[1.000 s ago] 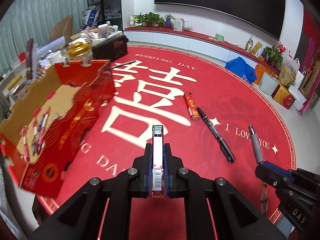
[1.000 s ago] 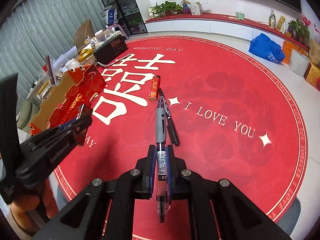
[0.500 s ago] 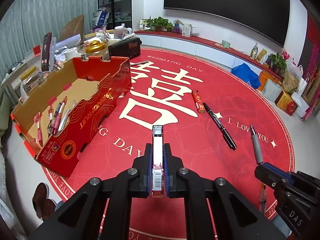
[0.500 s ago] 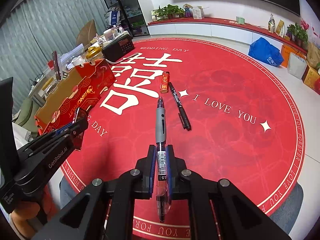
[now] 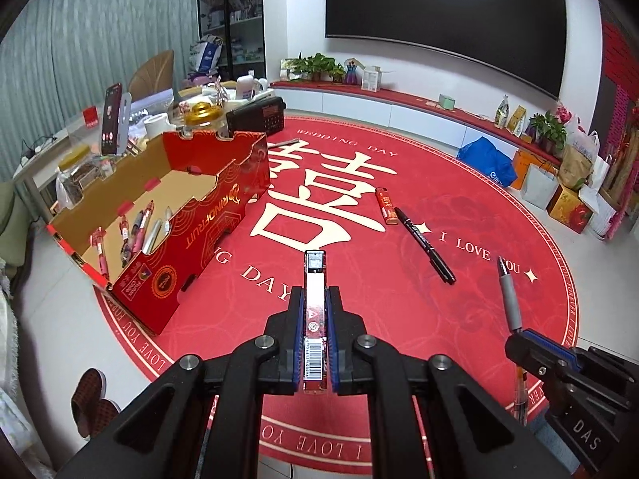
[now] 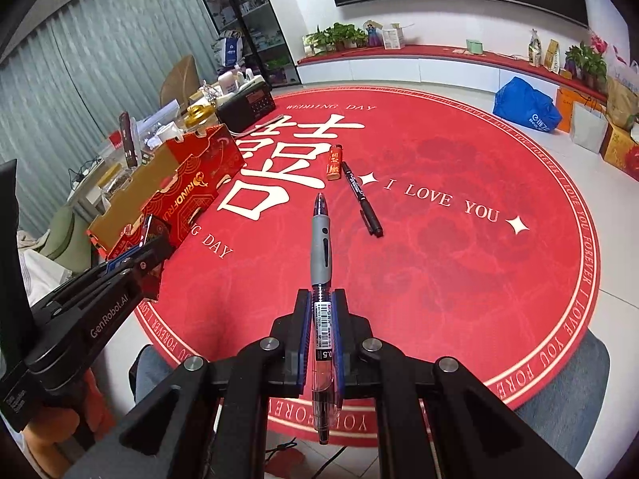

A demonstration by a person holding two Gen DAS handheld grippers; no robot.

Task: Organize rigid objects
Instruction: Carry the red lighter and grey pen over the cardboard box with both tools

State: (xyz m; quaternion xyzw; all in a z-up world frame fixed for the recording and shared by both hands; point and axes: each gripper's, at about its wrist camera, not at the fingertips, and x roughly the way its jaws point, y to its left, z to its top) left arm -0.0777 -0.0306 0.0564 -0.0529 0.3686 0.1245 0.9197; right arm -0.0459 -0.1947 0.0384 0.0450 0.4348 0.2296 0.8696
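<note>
Red round desk [image 5: 399, 319] with the wedding print had our stuff spread out. We had the left gripper [image 5: 314, 319] clamped on a red lighter [image 5: 314, 299], and the right gripper [image 6: 322, 319] clamped on a gel pen [image 6: 322, 247]. An orange lighter [image 5: 385, 205] and black marker [image 5: 425, 245] lay touching mid-desk; red cardboard box [image 5: 207, 231] sat left.

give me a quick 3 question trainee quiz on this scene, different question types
1. True or false: the right hand-held gripper is shut on a gel pen.
2. Multiple choice: what lies touching the orange lighter on the red mat? A) black marker B) scissors C) spoon
3. Fill in: the left hand-held gripper holds a slim red ____; pens already lie in the red cardboard box.

Key: 1 true; 2 A, the black marker; 3 lighter.
</note>
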